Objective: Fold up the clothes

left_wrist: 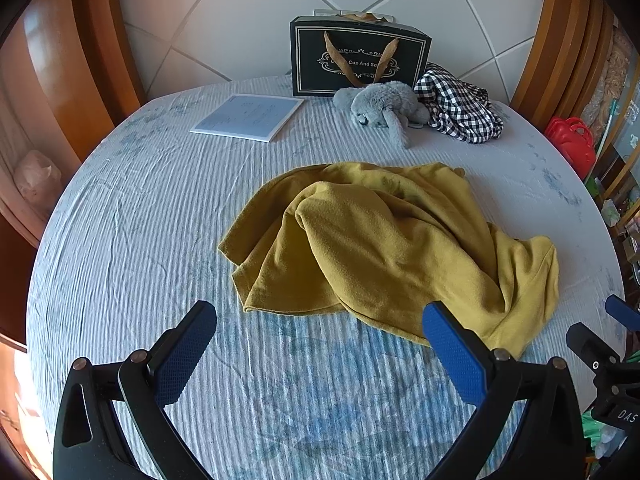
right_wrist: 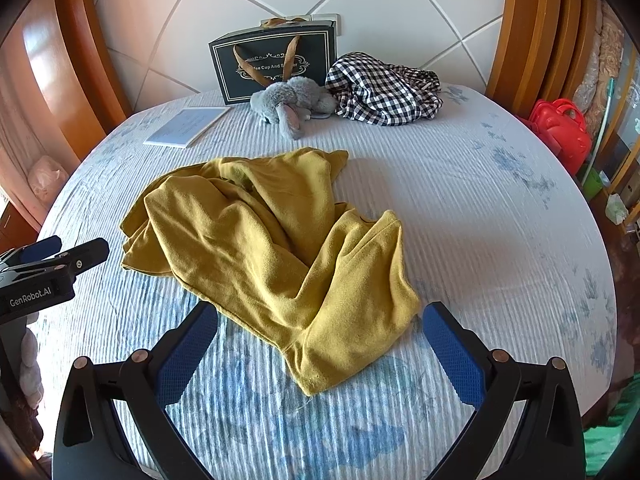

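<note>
Yellow garment (left_wrist: 384, 248) crumpled mid-bed (left_wrist: 140, 220), pale blue ribbed sheet. Left gripper (left_wrist: 320, 344), right gripper (right_wrist: 320, 344) both spread wide, empty. Bag (left_wrist: 360, 56), plush (left_wrist: 384, 108), checked cloth (left_wrist: 460, 108) by padded headboard (left_wrist: 220, 12).

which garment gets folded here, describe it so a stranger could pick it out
On the bed with the pale blue ribbed cover, look at the middle, nearest both open grippers. The mustard yellow garment lies crumpled there. Unlike the black-and-white checked cloth by the headboard, it is plain, one colour.
</note>
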A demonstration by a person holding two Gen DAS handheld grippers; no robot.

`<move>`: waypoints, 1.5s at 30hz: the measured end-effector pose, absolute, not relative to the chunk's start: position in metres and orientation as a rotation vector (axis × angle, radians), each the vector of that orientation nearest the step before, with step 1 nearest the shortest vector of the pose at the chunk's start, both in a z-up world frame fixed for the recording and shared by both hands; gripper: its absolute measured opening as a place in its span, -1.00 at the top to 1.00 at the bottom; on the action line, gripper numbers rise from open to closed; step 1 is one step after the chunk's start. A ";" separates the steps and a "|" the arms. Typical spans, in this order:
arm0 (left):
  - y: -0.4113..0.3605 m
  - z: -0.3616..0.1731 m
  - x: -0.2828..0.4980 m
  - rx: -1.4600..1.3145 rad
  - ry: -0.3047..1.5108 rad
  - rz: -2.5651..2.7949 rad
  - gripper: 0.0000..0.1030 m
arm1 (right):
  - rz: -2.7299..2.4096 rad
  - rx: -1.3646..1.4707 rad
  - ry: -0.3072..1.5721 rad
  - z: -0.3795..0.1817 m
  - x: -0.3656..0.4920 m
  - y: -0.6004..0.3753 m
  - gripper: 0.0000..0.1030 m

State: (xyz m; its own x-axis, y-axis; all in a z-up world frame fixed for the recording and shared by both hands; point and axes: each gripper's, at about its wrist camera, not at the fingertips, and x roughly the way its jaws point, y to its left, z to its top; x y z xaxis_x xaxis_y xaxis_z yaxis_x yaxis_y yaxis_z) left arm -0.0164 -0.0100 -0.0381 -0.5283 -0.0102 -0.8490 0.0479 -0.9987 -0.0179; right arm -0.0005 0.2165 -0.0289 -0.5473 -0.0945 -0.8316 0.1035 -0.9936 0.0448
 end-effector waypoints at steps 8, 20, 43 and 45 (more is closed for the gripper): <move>-0.020 -0.068 -0.042 1.557 0.044 -2.701 -1.00 | -2.625 1.498 -0.111 -0.046 -0.017 0.236 -0.99; -0.021 -0.147 -0.103 1.717 -0.039 -2.680 -0.44 | -2.584 1.697 -0.188 -0.103 -0.066 0.264 -0.46; -0.065 -0.082 -0.039 1.682 0.156 -2.720 0.14 | -2.675 1.600 -0.259 -0.062 -0.012 0.326 0.07; -0.073 -0.083 -0.047 1.637 0.168 -2.720 0.04 | -2.690 1.612 -0.256 -0.059 -0.004 0.335 0.03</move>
State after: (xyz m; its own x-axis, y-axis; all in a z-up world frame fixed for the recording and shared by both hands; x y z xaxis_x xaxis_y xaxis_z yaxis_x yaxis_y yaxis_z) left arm -0.0466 -0.0731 -0.0829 -0.4695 0.0864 -0.8787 0.0225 -0.9937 -0.1098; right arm -0.0043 0.3351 -0.0593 -0.4749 -0.0790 -0.8765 -0.0880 -0.9867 0.1366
